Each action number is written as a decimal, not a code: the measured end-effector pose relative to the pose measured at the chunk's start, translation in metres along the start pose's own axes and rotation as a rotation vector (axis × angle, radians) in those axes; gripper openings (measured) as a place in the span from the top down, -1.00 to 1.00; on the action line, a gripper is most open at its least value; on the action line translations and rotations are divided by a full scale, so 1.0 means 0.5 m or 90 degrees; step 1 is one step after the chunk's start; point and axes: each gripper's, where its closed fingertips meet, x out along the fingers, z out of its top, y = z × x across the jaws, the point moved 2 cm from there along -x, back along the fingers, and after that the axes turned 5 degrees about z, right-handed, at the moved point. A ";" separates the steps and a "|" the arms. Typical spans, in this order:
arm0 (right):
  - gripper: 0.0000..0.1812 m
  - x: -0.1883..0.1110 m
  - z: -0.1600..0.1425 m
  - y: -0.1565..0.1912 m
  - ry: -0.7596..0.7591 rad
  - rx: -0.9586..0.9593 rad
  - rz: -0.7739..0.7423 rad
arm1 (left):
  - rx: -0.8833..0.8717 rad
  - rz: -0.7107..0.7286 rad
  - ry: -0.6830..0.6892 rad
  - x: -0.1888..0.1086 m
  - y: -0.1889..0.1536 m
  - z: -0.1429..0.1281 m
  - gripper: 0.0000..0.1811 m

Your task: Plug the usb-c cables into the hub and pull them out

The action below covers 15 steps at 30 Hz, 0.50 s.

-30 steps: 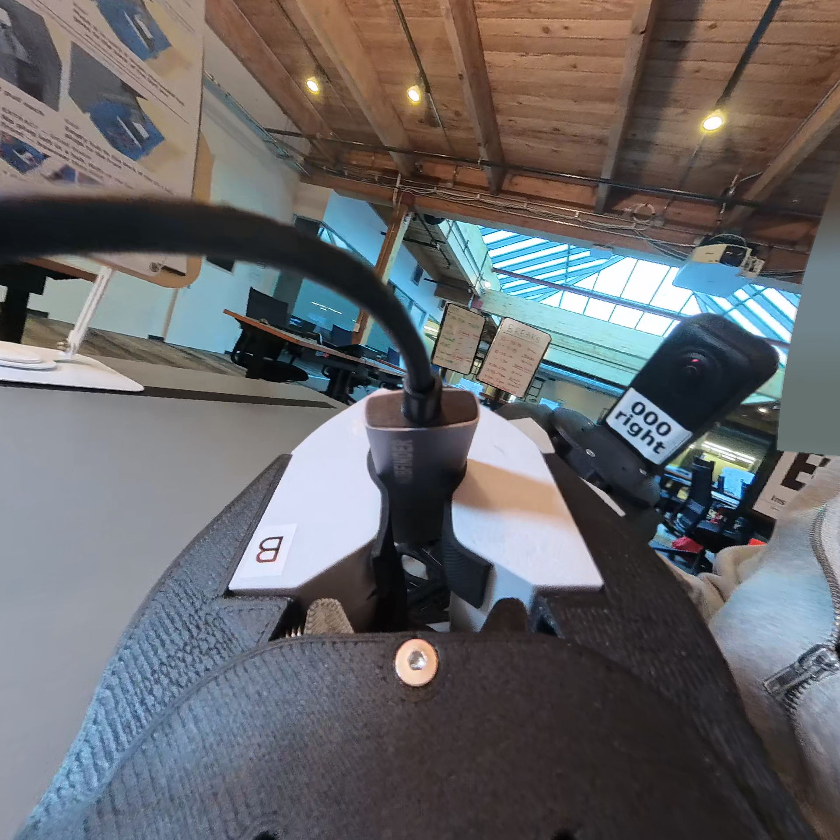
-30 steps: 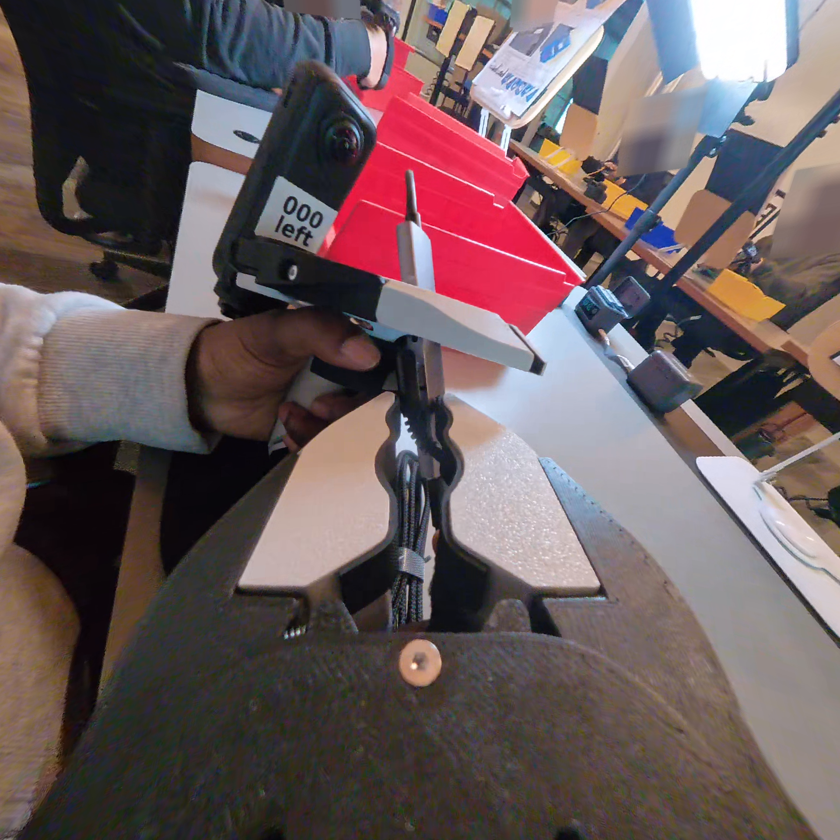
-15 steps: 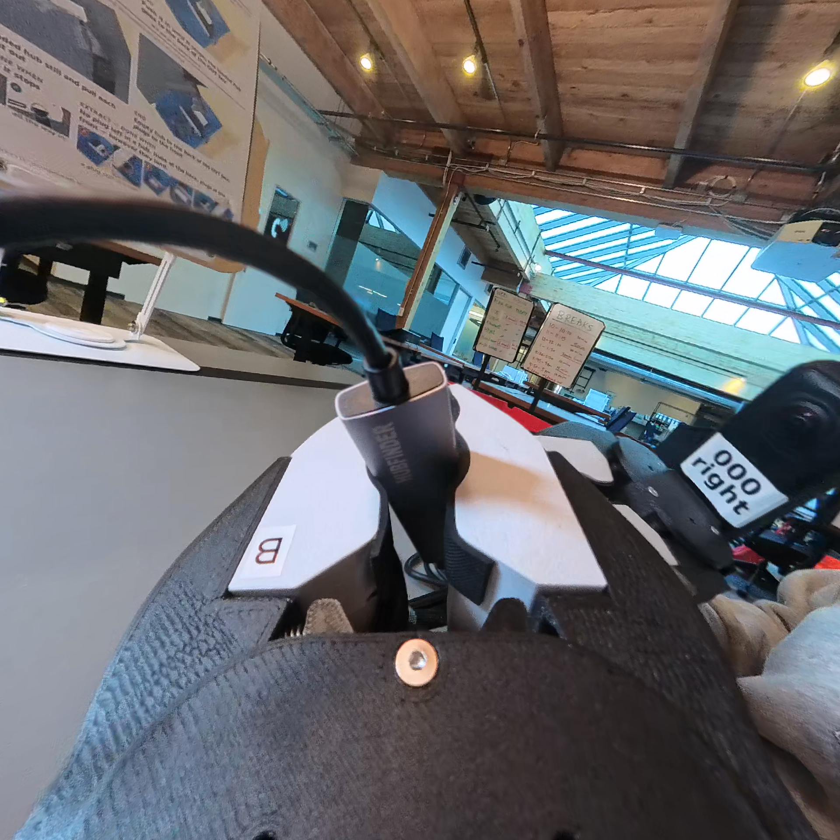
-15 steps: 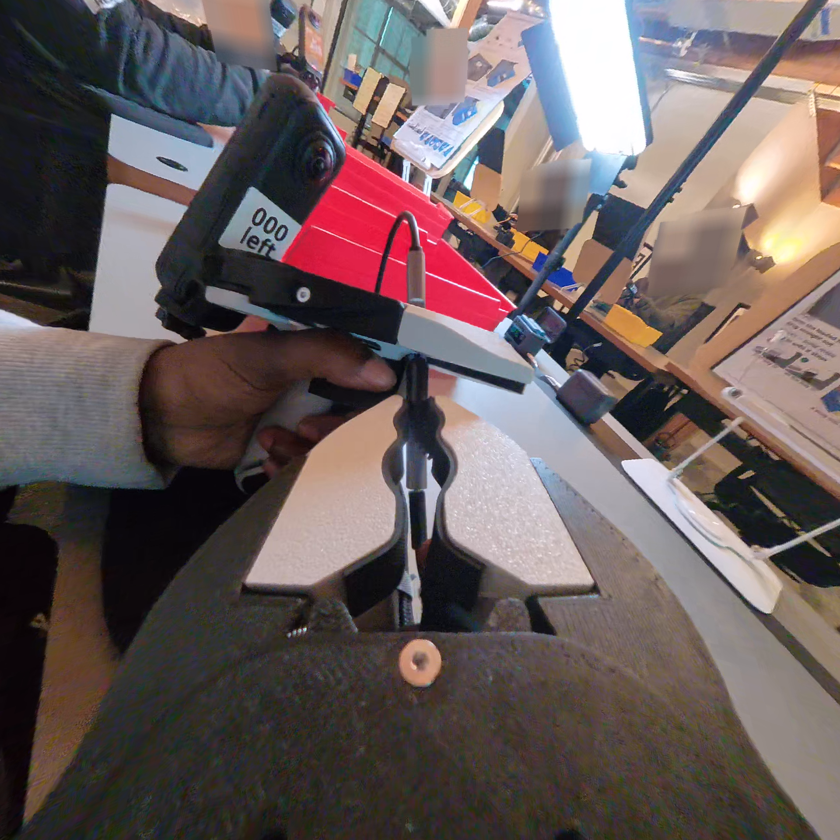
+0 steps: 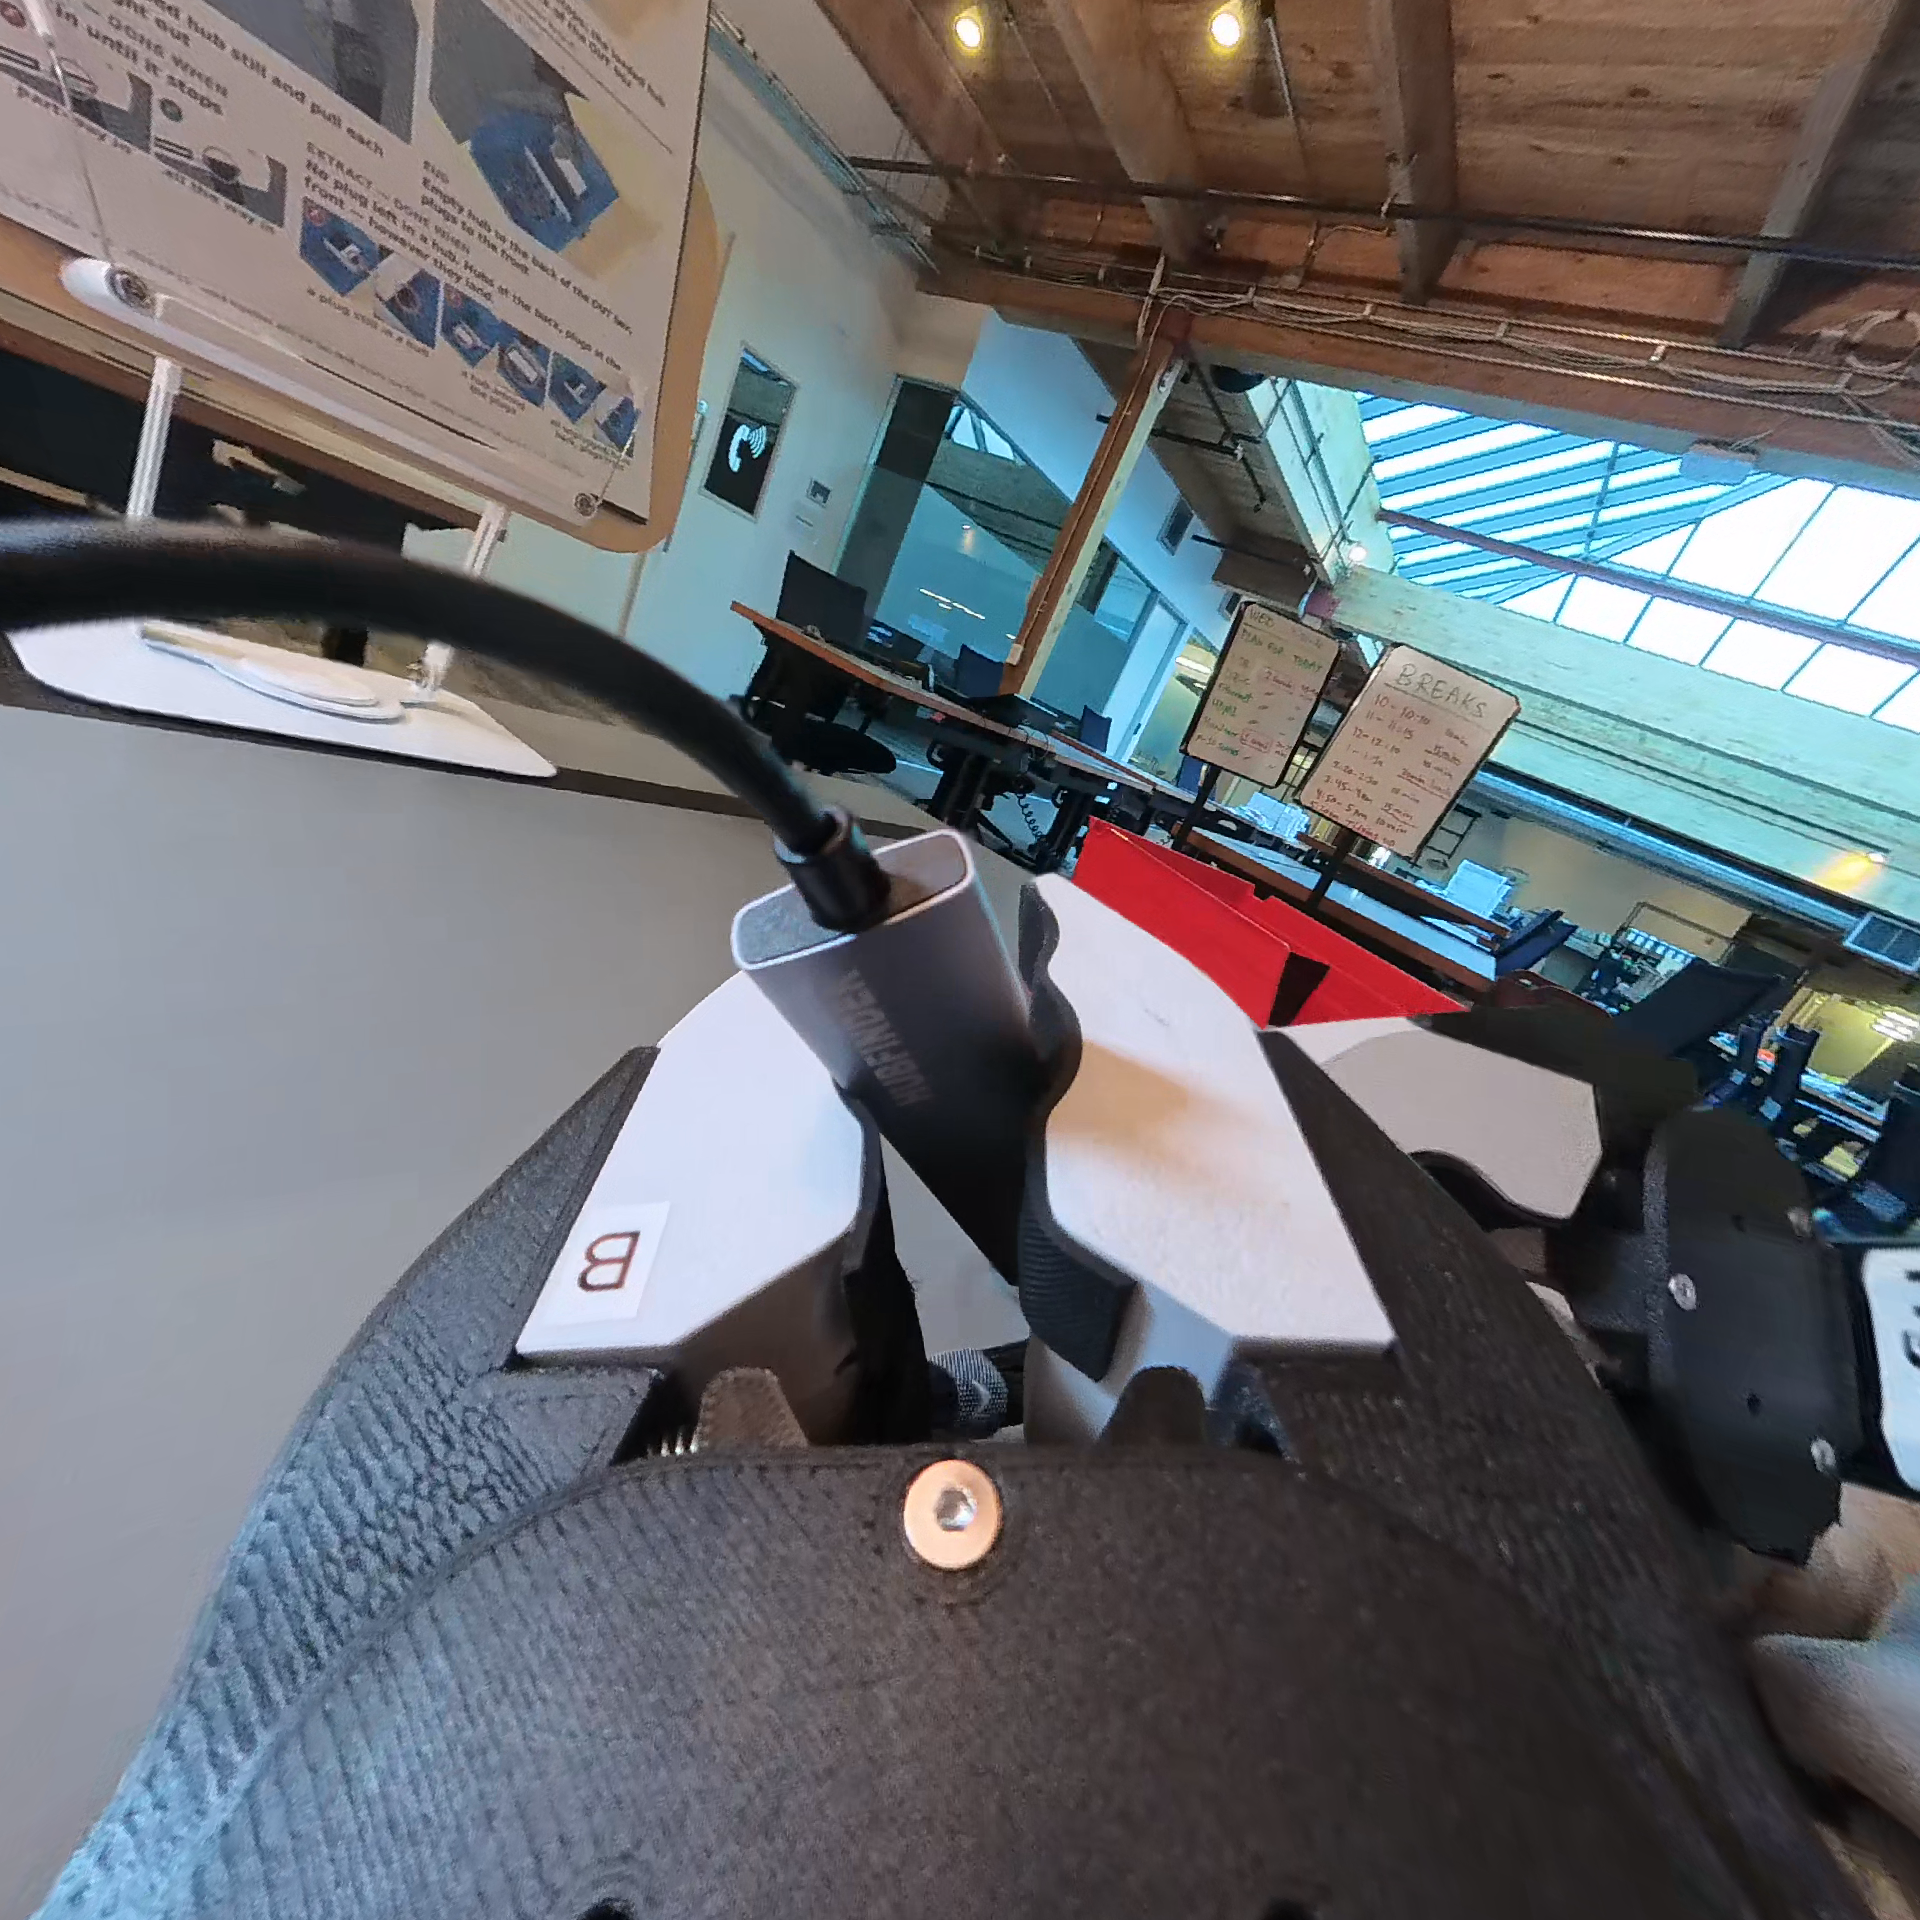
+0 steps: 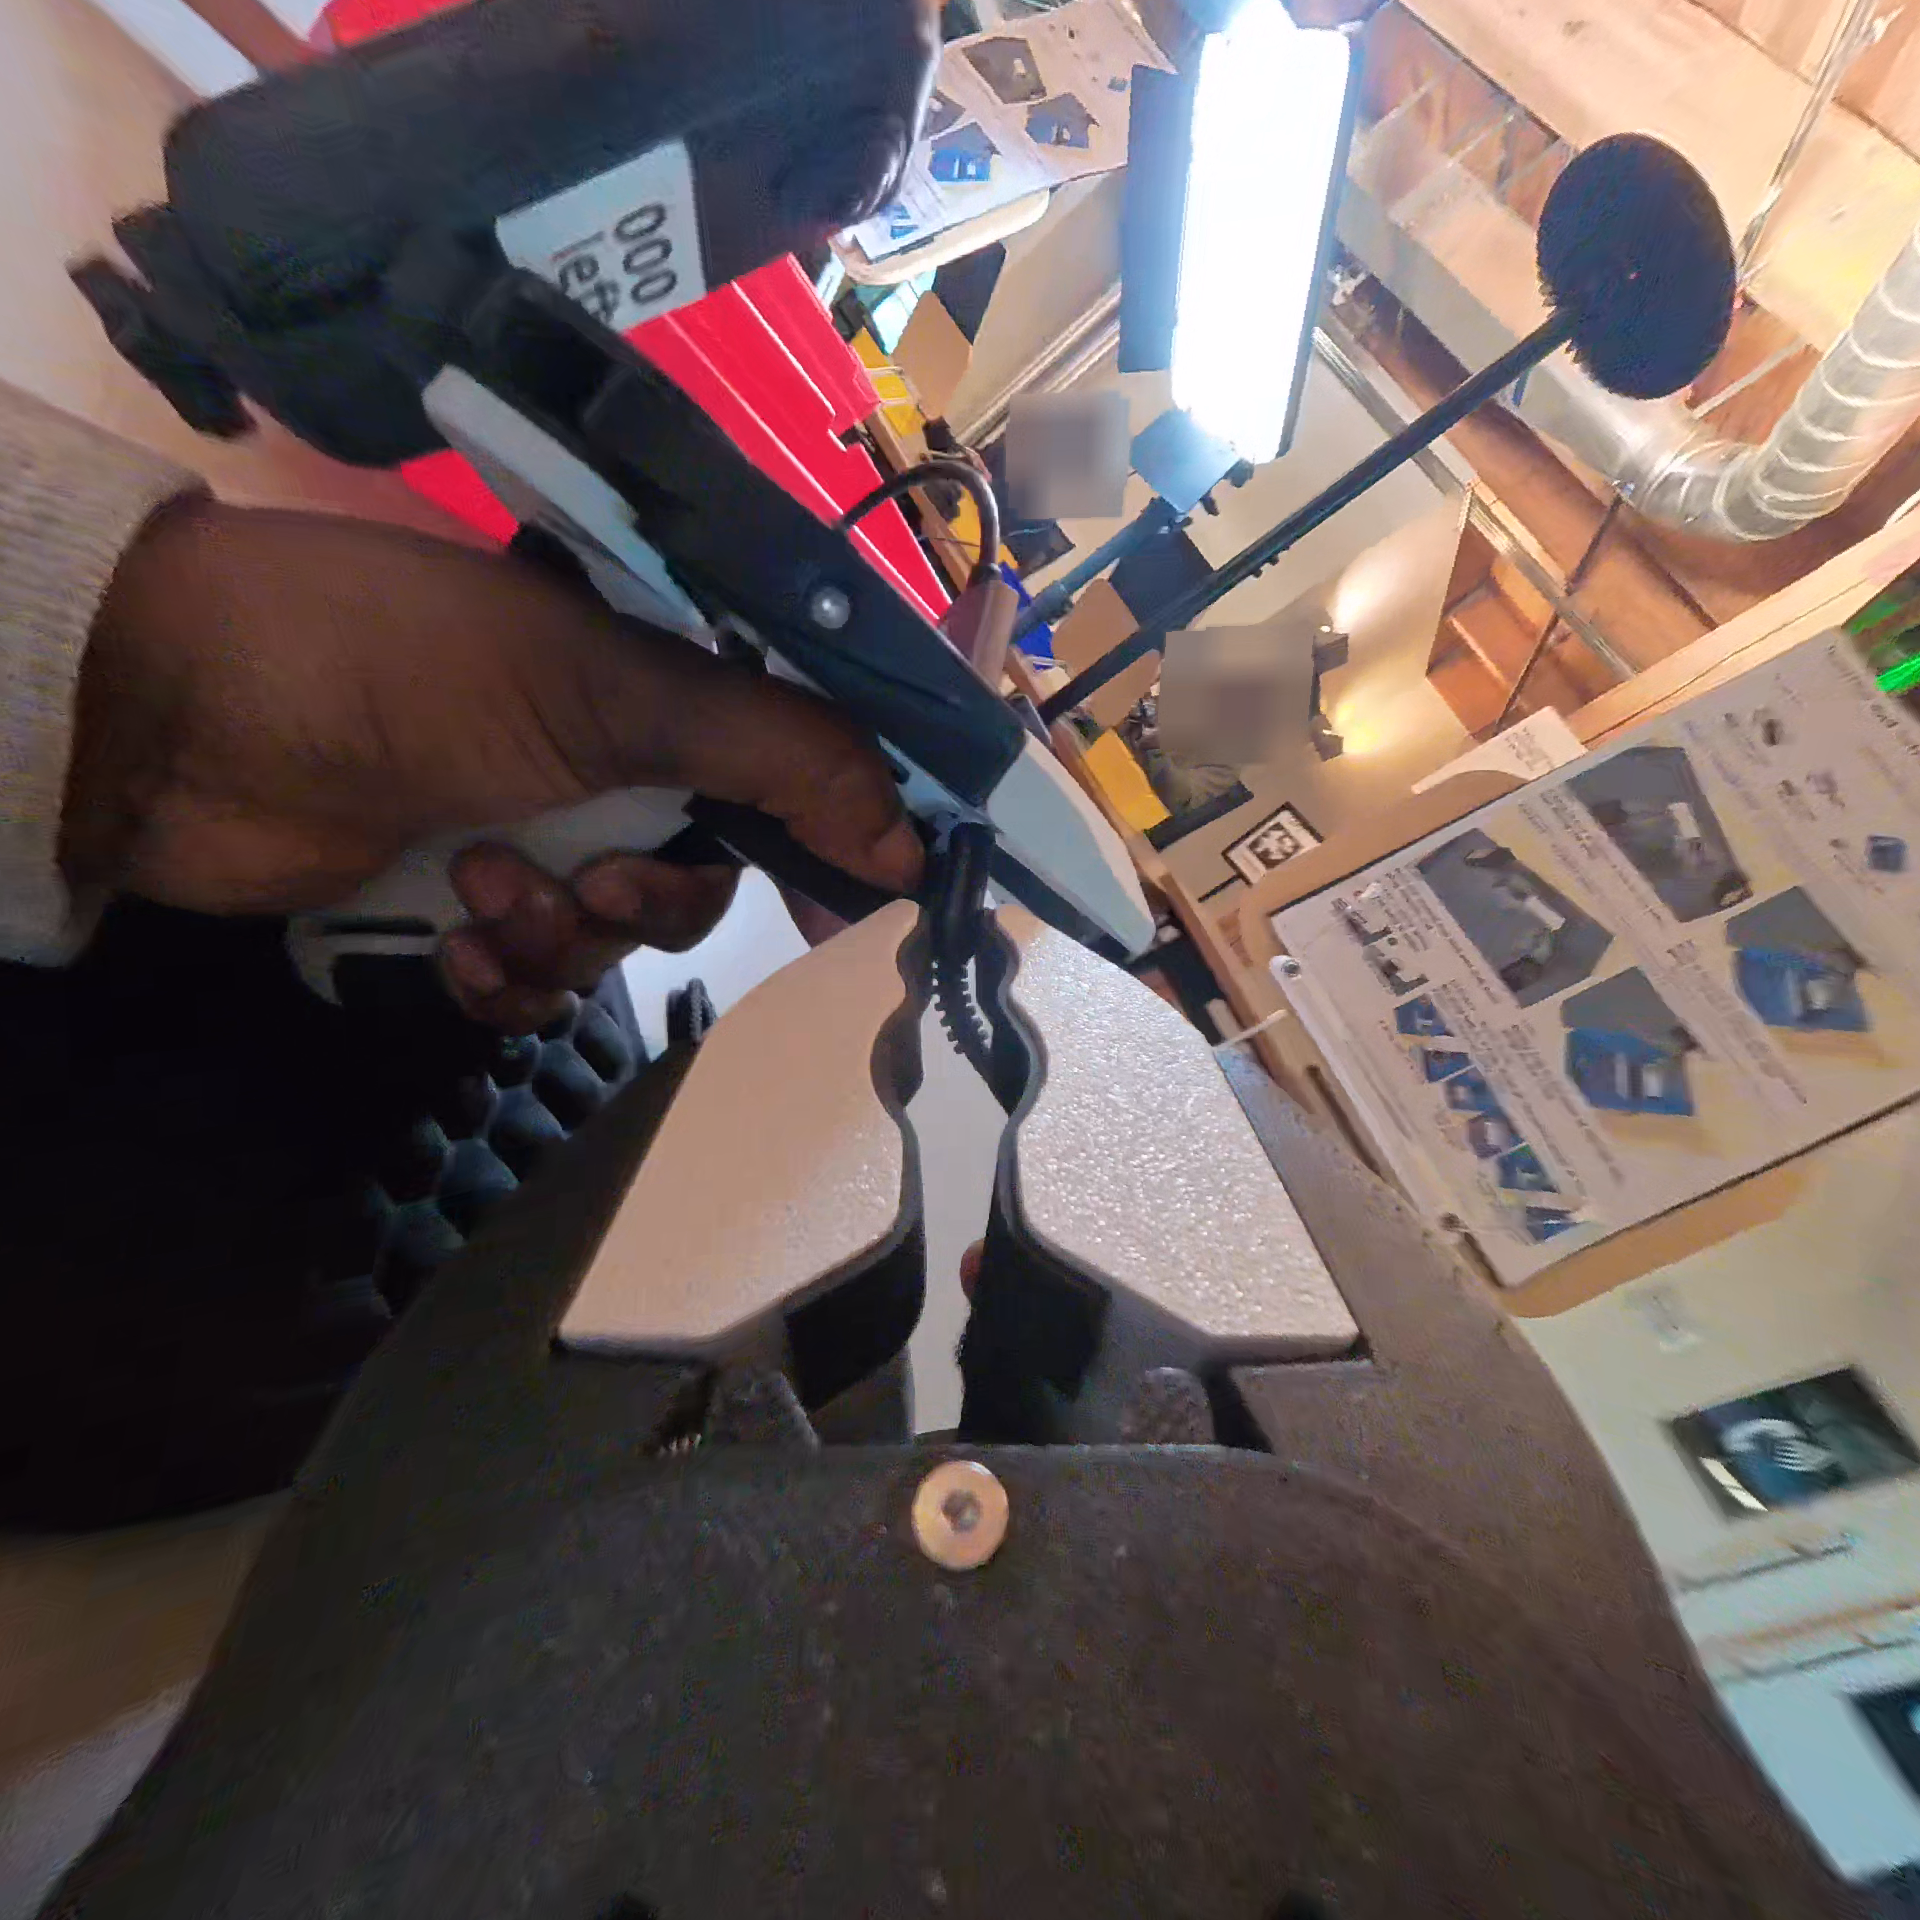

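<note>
Hub (image 5: pixel 914 1049) lower end hidden between left claw (image 5: pixel 956 1039) fingers.

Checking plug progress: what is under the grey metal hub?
Under the grey metal hub, only a dark braided cable loop shows between the left gripper fingers. Its lower ports are covered.

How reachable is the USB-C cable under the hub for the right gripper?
Likely yes: under the hub held by the left gripper, the USB-C cable sits unobstructed inside the right gripper.
</note>
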 end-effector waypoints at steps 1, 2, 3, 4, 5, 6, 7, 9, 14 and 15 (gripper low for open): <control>0.92 0.000 -0.002 0.000 0.008 -0.022 -0.008 | 0.003 0.008 0.001 0.001 0.002 -0.001 0.75; 0.92 0.001 -0.002 0.001 0.016 -0.044 -0.014 | 0.004 0.010 0.002 0.001 0.002 -0.002 0.75; 0.92 0.001 -0.003 0.000 0.023 -0.065 -0.020 | 0.001 0.011 0.006 0.002 0.003 -0.003 0.75; 0.92 0.000 -0.004 0.000 0.029 -0.090 -0.027 | 0.002 0.013 0.007 0.003 0.004 -0.003 0.74; 0.92 0.000 -0.003 0.000 0.028 -0.096 -0.030 | 0.007 0.011 0.002 0.002 0.003 -0.002 0.74; 0.92 -0.001 -0.002 0.000 0.017 -0.056 -0.021 | 0.006 0.006 -0.001 0.001 0.001 -0.001 0.75; 0.92 -0.002 0.000 -0.003 -0.008 0.031 0.001 | 0.007 -0.007 -0.007 -0.001 -0.003 0.001 0.75; 0.93 -0.001 -0.002 -0.006 -0.053 0.247 0.055 | 0.004 -0.015 -0.012 -0.001 -0.005 0.004 0.75; 0.94 -0.012 0.002 -0.004 -0.077 0.293 0.070 | 0.010 -0.033 -0.003 0.000 -0.013 0.001 0.74; 0.94 -0.012 0.004 -0.003 -0.082 0.293 0.075 | 0.009 -0.037 -0.006 -0.002 -0.015 0.002 0.74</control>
